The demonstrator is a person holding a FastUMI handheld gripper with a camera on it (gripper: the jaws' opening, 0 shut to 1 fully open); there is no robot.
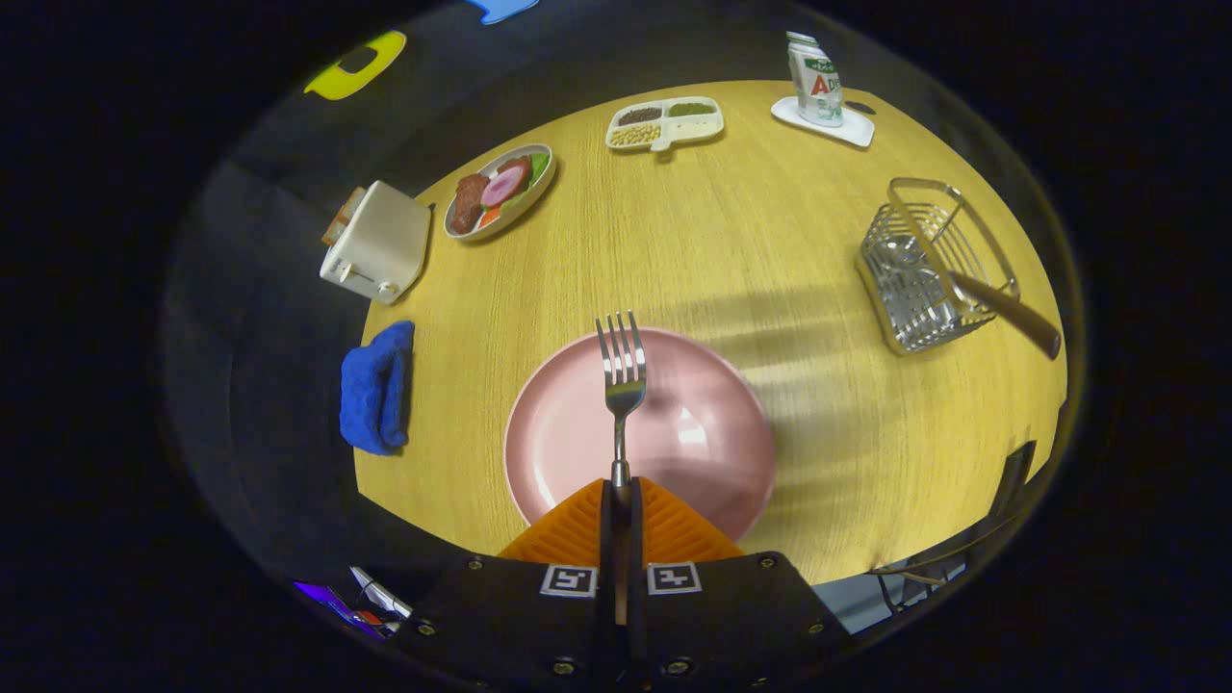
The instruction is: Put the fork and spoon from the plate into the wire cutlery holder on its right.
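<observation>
Steel shows first — the fork (621, 380) is pinched by its handle between the two fingers of the claw (619, 500), which are pressed together on it with no gap to either side. The tines point straight ahead and reach just past the far rim of the pink plate (568, 433), which lies under the fork on the wooden table (731, 241); whether the fork touches the plate I cannot tell. To the plate's right, well apart from it, stands the wire holder (919, 265), and a utensil with a brown handle (1011, 313) leans out of it over its near right rim — its head is hidden among the wires. Left of the plate lies a blue cloth (377, 387) at the table's edge. Beyond the cloth sits a cream toaster (377, 243) with bread in its slot, and beside that an oval dish (500, 190) of food. Farther off are a divided tray (664, 123) with grains and a carton (816, 79) on a white coaster (847, 127).
</observation>
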